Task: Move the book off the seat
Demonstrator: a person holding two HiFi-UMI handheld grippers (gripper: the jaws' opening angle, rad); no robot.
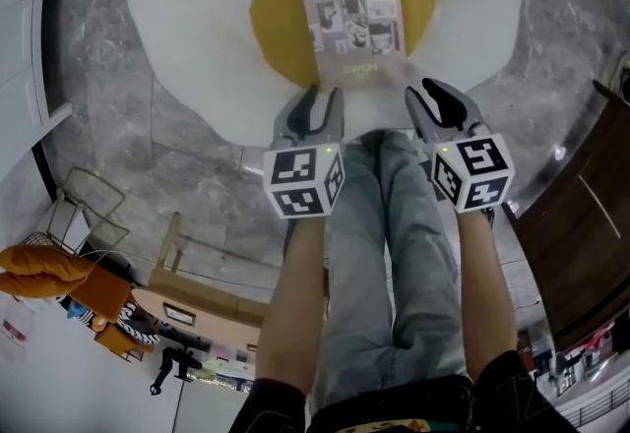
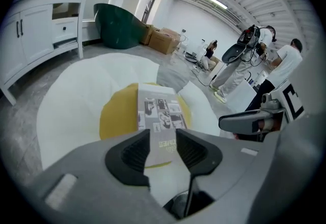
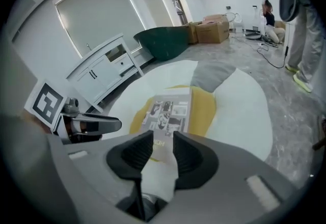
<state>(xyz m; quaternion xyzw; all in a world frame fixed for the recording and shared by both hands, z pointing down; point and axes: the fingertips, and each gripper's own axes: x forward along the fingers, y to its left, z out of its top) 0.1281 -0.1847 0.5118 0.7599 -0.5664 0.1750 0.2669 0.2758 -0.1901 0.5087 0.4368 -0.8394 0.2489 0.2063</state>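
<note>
A grey book (image 1: 352, 18) with small photos on its cover lies flat on the yellow middle (image 1: 276, 18) of a white, egg-shaped floor seat (image 1: 197, 28). Both grippers hover just short of the book's near edge. My left gripper (image 1: 317, 98) is open at the book's near left corner, with nothing between its jaws. My right gripper (image 1: 433, 92) is open at the near right corner, also holding nothing. In the left gripper view the book (image 2: 159, 113) shows beyond the parted jaws of that gripper (image 2: 163, 141). The right gripper view shows the book (image 3: 170, 111) ahead of that gripper (image 3: 163, 144).
The seat rests on a grey marbled floor (image 1: 187, 175). A white cabinet (image 2: 41, 29) stands to the left, with a dark green shell (image 2: 119, 27) and cardboard boxes (image 2: 165, 39) behind. People (image 2: 285, 60) stand far right. Dark wooden furniture (image 1: 581, 224) is on the right, and my jeans-clad legs (image 1: 384, 254) are below.
</note>
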